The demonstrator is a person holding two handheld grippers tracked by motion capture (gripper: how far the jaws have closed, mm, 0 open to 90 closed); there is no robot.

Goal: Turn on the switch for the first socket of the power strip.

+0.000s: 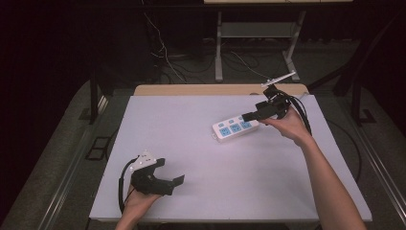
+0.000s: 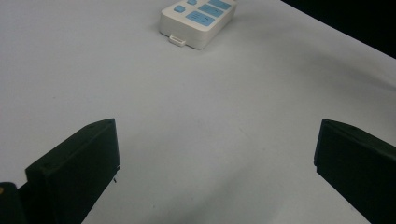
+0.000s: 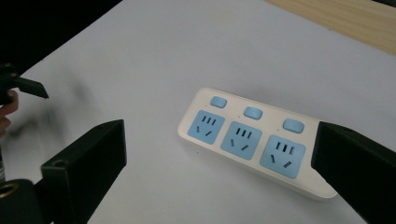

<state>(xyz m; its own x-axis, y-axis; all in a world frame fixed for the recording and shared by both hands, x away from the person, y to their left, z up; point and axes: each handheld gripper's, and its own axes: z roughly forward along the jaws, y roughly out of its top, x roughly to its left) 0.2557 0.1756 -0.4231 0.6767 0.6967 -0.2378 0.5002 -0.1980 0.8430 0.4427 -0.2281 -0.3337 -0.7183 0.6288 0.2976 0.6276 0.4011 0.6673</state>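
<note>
A white power strip (image 1: 234, 128) with three blue sockets and three blue buttons lies flat on the white table (image 1: 215, 163), right of centre toward the back. My right gripper (image 1: 256, 111) hovers over its right end, held in a hand, jaws open. In the right gripper view the power strip (image 3: 252, 140) lies between and beyond the open gripper (image 3: 219, 130), its far end partly hidden by the right jaw. My left gripper (image 1: 171, 171) sits low at the front left, open and holding nothing. In the left gripper view the gripper (image 2: 215, 135) points at the distant power strip (image 2: 198, 21).
A wooden strip (image 1: 215, 89) borders the table's far edge. Behind it stand metal frame legs (image 1: 219, 48) with loose cables (image 1: 165, 57) on the floor. The left gripper (image 3: 23, 86) appears at the left edge of the right gripper view.
</note>
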